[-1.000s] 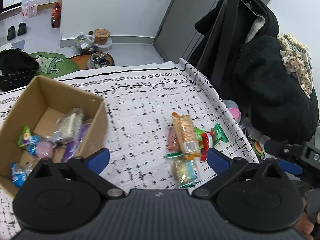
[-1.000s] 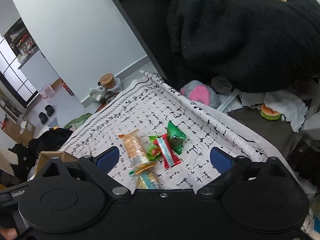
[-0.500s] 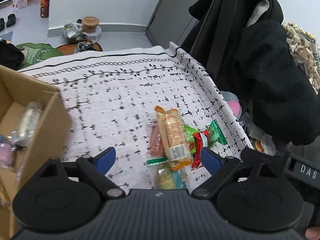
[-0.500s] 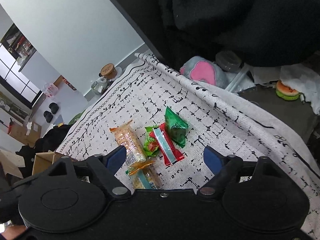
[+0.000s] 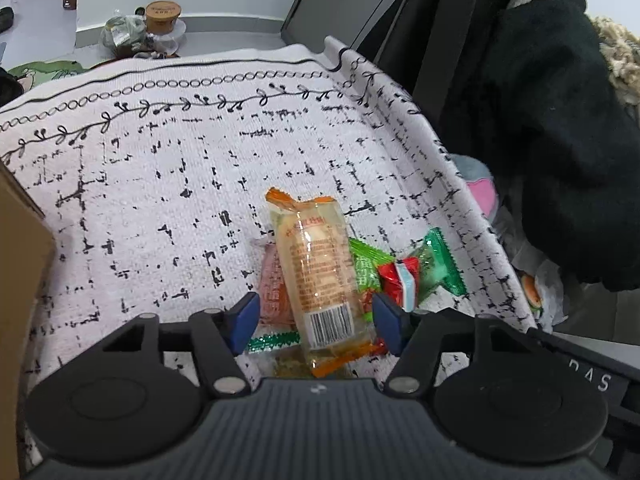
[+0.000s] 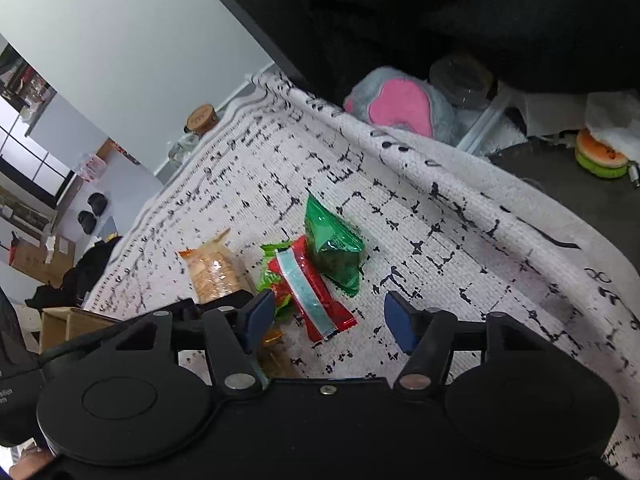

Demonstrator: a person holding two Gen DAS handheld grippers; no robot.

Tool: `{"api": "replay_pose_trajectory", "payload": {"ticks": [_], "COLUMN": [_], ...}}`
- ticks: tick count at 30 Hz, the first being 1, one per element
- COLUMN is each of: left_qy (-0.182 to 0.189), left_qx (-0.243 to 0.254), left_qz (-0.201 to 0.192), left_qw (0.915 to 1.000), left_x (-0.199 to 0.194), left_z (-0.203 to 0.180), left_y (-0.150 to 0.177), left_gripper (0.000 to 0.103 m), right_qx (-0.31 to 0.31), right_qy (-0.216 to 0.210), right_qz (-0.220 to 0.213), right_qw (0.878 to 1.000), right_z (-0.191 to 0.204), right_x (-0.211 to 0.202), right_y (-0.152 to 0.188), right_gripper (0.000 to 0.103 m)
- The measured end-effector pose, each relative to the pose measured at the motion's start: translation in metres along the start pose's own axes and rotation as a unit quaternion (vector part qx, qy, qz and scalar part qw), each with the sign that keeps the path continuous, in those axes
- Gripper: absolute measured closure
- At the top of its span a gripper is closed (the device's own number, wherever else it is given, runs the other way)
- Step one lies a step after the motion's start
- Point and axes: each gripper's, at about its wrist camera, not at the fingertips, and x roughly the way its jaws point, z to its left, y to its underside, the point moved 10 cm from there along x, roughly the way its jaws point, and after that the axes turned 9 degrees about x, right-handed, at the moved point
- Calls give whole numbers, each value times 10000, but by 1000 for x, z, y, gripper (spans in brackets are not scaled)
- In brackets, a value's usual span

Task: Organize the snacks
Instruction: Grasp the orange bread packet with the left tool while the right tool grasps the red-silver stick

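A table is covered by a white cloth (image 5: 168, 184) printed with black dashes and a leaf border, and behind it a dark door and a heap of black clothing (image 5: 560, 140) are seen. On the cloth a small pile of wrapped snacks is gathered near the right edge. A long clear packet with orange ends (image 5: 320, 276) lies on top of a pink packet (image 5: 272, 292) and a light green packet (image 5: 366, 268); beside these a red packet with a pale blue stripe (image 6: 308, 292) and a dark green packet (image 6: 332, 248) are laid, touching one another. The left gripper (image 5: 316, 316) is set low over the pile, its blue pads (image 5: 244, 314) standing on either side of the barcode end of the clear packet; the jaws have just been closing, yet a gap is left on both sides and the packet is not pressed. The right gripper (image 6: 330, 318) is held over the red packet, whose lower end lies between the pads (image 6: 398, 320); its jaws have likewise just been closing and are apart, nothing being clamped. A cardboard box (image 5: 18, 280) is seen at the left edge of the left wrist view, well apart from the pile. A pink and grey plush (image 6: 400, 108) lies beyond the table's right side.
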Motion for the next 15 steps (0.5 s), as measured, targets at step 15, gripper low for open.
{"api": "replay_pose_trajectory", "payload": {"ticks": [15], "left_qy": [-205], "left_qx": [-106], "left_qz": [-12], "left_qw": [9997], "left_x": [6], "left_z": [18], "left_y": [-1], "left_gripper": [69], "right_qx": [-344], "right_qy": [11], "right_qz": [184], "right_qw": [9992], "right_z": [13], "right_x": [30], "right_y": [1], "right_gripper": [45]}}
